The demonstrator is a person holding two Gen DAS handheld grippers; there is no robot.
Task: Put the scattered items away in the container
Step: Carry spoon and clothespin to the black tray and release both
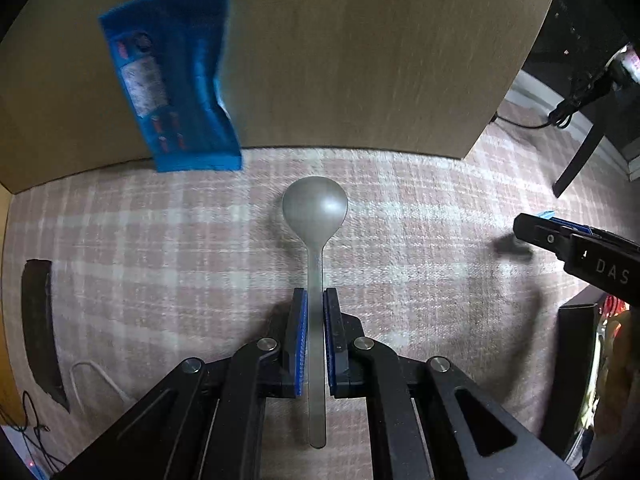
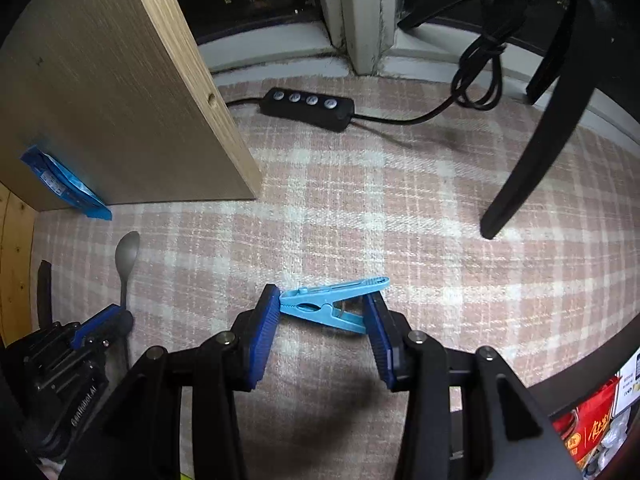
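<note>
My left gripper (image 1: 315,300) is shut on the handle of a grey metal spoon (image 1: 315,208), bowl pointing forward over the plaid cloth. The spoon also shows in the right wrist view (image 2: 127,258), with the left gripper (image 2: 100,320) behind it. My right gripper (image 2: 322,300) is open around a light blue clothes peg (image 2: 328,304) that lies on the cloth; its ends sit next to both pads. The right gripper shows in the left wrist view (image 1: 528,232) at the right edge. A blue packet (image 1: 172,80) leans on a wooden panel; it also shows in the right wrist view (image 2: 64,186).
A wooden panel (image 1: 340,60) stands ahead on the pink plaid cloth (image 2: 400,208). A black switch box with cable (image 2: 308,106) lies near the window sill. A black stand leg (image 2: 532,152) rises at right. A black container (image 1: 576,360) with red packets (image 2: 584,428) sits at lower right.
</note>
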